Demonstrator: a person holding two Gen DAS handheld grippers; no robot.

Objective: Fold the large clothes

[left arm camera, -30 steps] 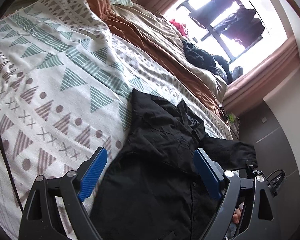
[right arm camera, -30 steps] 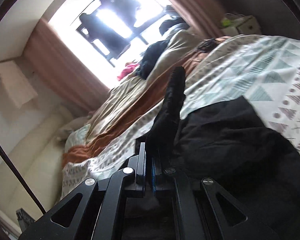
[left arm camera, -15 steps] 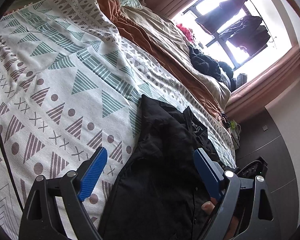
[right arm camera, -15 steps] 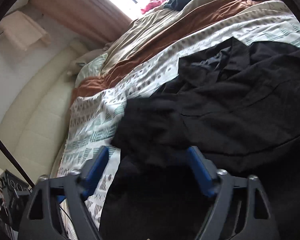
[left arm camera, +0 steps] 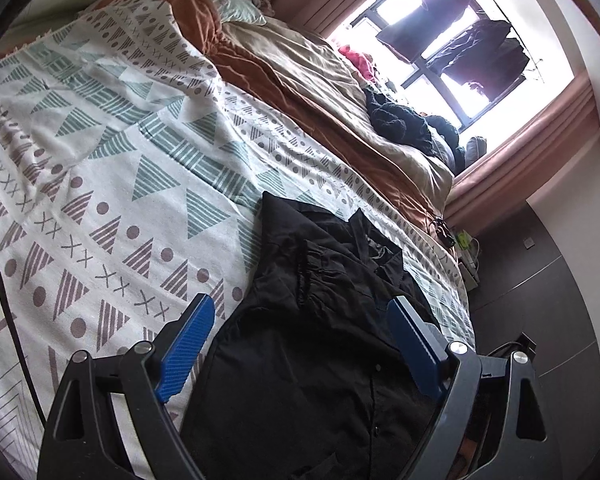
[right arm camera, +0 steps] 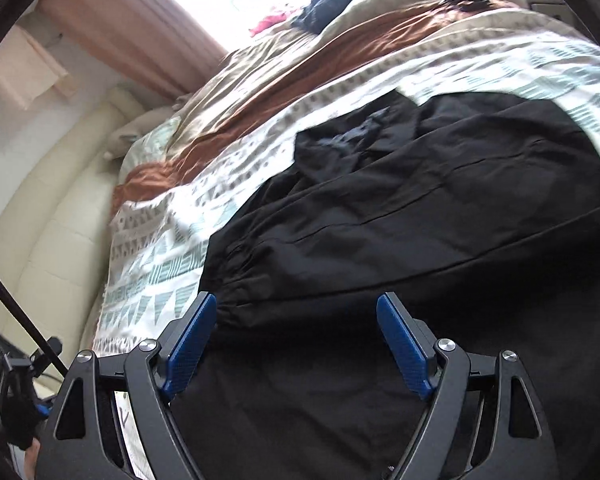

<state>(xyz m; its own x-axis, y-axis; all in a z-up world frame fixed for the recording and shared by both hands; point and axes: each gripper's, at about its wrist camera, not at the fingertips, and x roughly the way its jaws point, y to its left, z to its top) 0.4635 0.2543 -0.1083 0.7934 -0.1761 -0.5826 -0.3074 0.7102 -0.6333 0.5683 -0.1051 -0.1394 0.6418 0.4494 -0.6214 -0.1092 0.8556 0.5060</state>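
A big black shirt (left arm camera: 320, 360) is lying on the bed, on top of a white blanket (left arm camera: 112, 168) with green and purple triangles. The shirt is near the two grippers, and its collar (left arm camera: 374, 246) is pointing far away toward the window (left arm camera: 452, 48). Its buttons are running down the front.

The left gripper (left arm camera: 300, 350) is hanging over the near part of the shirt. Its blue fingers (left arm camera: 186, 346) are spread wide apart and are holding nothing. The right gripper (right arm camera: 298, 344) is hanging over the shirt too, also wide apart and holding nothing.

It looks like one sleeve is lying folded in over the body of the shirt; its gathered cuff (right arm camera: 230, 280) is sitting on the black cloth by the left edge in the right camera view. So I think the folding is started but not finished. The shirt is looking long and wrinkly, and the bottom half is not folded up yet. I cannot tell where the other sleeve is, because black on black is hard to see.

Next, I think the grippers are needing to pinch an edge of the shirt again and fold it over.

Far off, an orange and tan cover (left arm camera: 320, 92) and a dark pile of clothes (left arm camera: 400, 124) are lying on the bed.
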